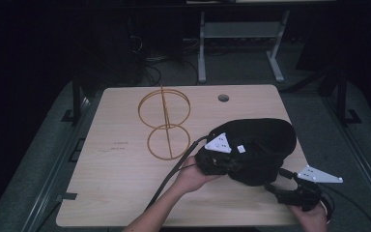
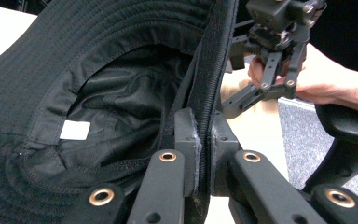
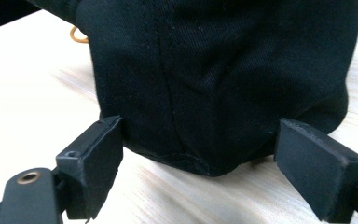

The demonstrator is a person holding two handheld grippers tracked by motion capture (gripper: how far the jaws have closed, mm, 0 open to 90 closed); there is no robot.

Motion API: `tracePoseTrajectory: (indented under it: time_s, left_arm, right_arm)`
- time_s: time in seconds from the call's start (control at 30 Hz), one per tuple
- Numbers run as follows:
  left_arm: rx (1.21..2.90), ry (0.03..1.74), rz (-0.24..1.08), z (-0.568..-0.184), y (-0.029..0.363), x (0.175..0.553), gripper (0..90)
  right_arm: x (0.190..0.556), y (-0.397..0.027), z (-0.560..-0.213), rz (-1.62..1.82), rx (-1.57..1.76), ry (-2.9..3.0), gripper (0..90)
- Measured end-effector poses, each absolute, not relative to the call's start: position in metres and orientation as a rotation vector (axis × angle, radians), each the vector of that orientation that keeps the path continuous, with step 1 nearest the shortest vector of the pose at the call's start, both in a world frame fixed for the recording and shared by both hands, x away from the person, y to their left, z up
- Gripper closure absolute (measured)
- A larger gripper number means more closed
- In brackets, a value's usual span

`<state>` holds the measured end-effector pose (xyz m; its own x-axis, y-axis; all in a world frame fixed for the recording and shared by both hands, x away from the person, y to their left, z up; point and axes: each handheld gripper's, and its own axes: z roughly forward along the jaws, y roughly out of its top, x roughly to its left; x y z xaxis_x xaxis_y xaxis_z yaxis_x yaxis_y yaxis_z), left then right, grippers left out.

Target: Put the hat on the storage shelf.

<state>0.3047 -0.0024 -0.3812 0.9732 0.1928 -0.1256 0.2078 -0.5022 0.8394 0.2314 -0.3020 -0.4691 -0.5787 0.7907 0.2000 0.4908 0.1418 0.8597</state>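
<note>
High view, near edge first: right hand point(image 1: 314, 217) at the bottom right corner of the table point(image 1: 125, 193), wrapped round the right gripper point(image 1: 278, 186), grey three-cornered plate on top, jaws pointing up-left at the hat point(image 1: 261, 145). Left forearm up from the bottom centre, left hand point(image 1: 193, 176) clutching the left gripper point(image 1: 222, 162), cable trailing back toward the near edge. Black hat right of the table's middle, bulging up between the two grippers, crown side up.

Left gripper view, close in: jaws squeezed together on the hat's brim point(image 2: 209, 93), stitched edge pinched flat between the pads point(image 2: 186, 140). Open underside of the hat point(image 2: 112, 107) to one side, dark lining, small white label point(image 2: 74, 129) sewn inside. Beyond the brim, the right gripper point(image 2: 272, 70) and the hand behind it.

Right gripper view: jaws spread wide, one pad point(image 3: 95, 158) on each side of the hat's lower edge point(image 3: 200, 116), whether touching the cloth or just beside it hard to tell; light wood underneath.

Farther out on the high view: gold wire frame point(image 1: 164, 123) of two rings, lying well apart from the hat, up and left. Round hole point(image 1: 223, 98) near the table's far edge. Past that, table legs point(image 1: 202, 48) in the dark.
</note>
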Motion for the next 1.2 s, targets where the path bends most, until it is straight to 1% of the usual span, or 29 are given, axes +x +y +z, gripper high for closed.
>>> tracePoseTrajectory:
  time_s: [0.1, 0.17, 0.23, 0.4, 0.63, 0.73, 0.93, 0.97, 1.03, 1.2]
  left_arm:
    - [2.108, 0.276, -0.024, -0.382, -0.005, 0.304, 85.2]
    - [2.115, 0.266, -0.024, -0.382, -0.007, 0.304, 85.1]
    - [2.119, 0.258, -0.028, -0.383, -0.009, 0.302, 85.1]
    - [2.113, 0.263, -0.039, -0.384, -0.01, 0.303, 85.1]
    - [2.121, 0.254, -0.031, -0.384, -0.01, 0.302, 85.0]
    - [2.118, 0.256, -0.025, -0.384, -0.008, 0.302, 84.8]
    - [2.122, 0.266, -0.006, -0.383, -0.001, 0.303, 82.7]
    - [2.123, 0.262, -0.007, -0.383, 0.0, 0.303, 80.9]
    - [2.134, 0.264, -0.003, -0.382, 0.001, 0.302, 74.4]
    - [2.161, 0.253, 0.035, -0.38, 0.008, 0.298, 65.0]
  right_arm:
    - [0.234, -0.301, -0.471, 1.415, 1.241, 2.115, 22.3]
    - [0.237, -0.3, -0.473, 1.437, 1.233, 2.124, 32.1]
    - [0.24, -0.299, -0.474, 1.417, 1.22, 2.131, 38.0]
    - [0.237, -0.302, -0.473, 1.386, 1.197, 2.121, 61.2]
    - [0.237, -0.309, -0.475, 1.427, 1.191, 2.117, 81.9]
    - [0.236, -0.309, -0.474, 1.441, 1.192, 2.114, 85.5]
    - [0.233, -0.308, -0.472, 1.454, 1.176, 2.105, 87.8]
    - [0.233, -0.308, -0.471, 1.45, 1.17, 2.105, 88.1]
    - [0.232, -0.308, -0.47, 1.448, 1.16, 2.096, 88.4]
    - [0.229, -0.306, -0.466, 1.435, 1.144, 2.084, 88.8]
